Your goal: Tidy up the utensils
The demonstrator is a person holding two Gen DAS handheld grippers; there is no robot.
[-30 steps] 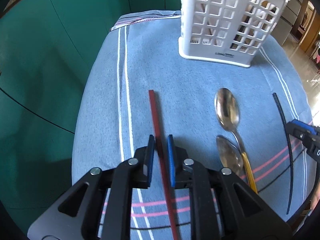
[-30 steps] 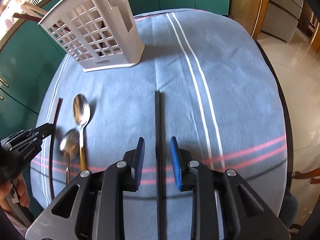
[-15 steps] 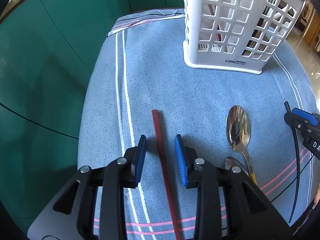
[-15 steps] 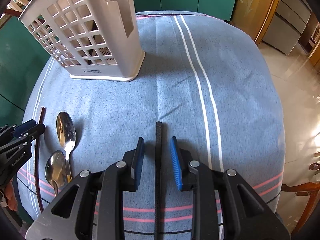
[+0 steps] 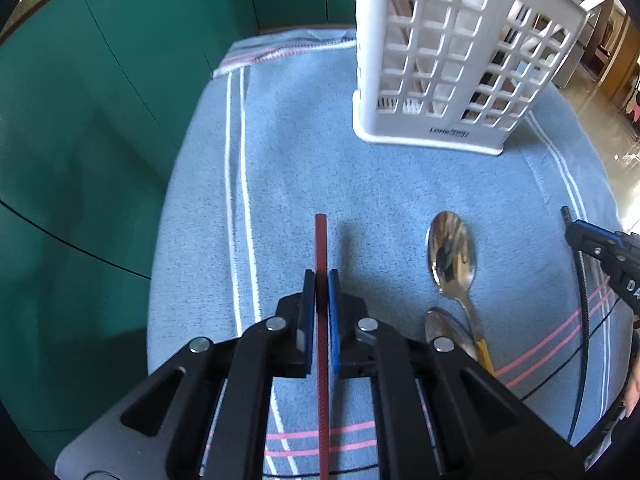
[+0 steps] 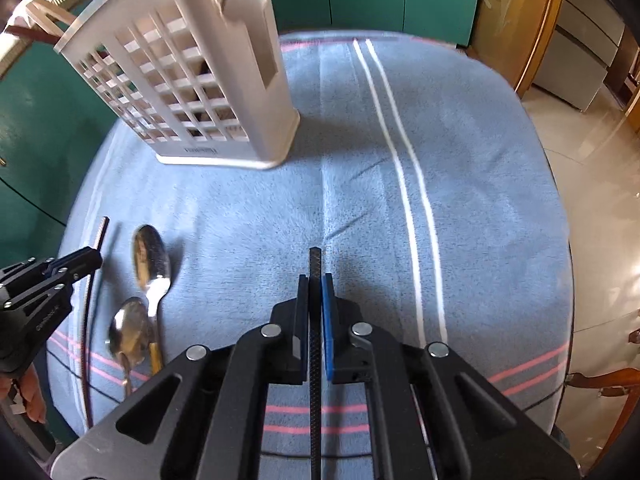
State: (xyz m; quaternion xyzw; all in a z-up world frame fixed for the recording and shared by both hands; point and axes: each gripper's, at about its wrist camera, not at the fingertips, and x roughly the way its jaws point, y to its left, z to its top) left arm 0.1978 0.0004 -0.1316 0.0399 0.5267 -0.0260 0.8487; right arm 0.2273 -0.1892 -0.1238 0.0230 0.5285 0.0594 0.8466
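Both pairs of jaws have just closed on chopsticks. Left wrist view: the left gripper (image 5: 321,280) clenches the red chopstick (image 5: 321,240), spoons (image 5: 452,256) on the desk's blue cloth (image 5: 288,160), white caddy (image 5: 448,80) beyond. Right wrist view: the right gripper (image 6: 316,284) grasps the black chopstick (image 6: 315,264).

A blue towel (image 5: 304,168) with white and pink stripes is lying spread over the round table, green cabinet doors (image 5: 100,92) are standing behind it, a glossy tiled floor (image 6: 592,168) is shining at the right, and a wooden chair (image 6: 604,384) is showing beside the table's edge.
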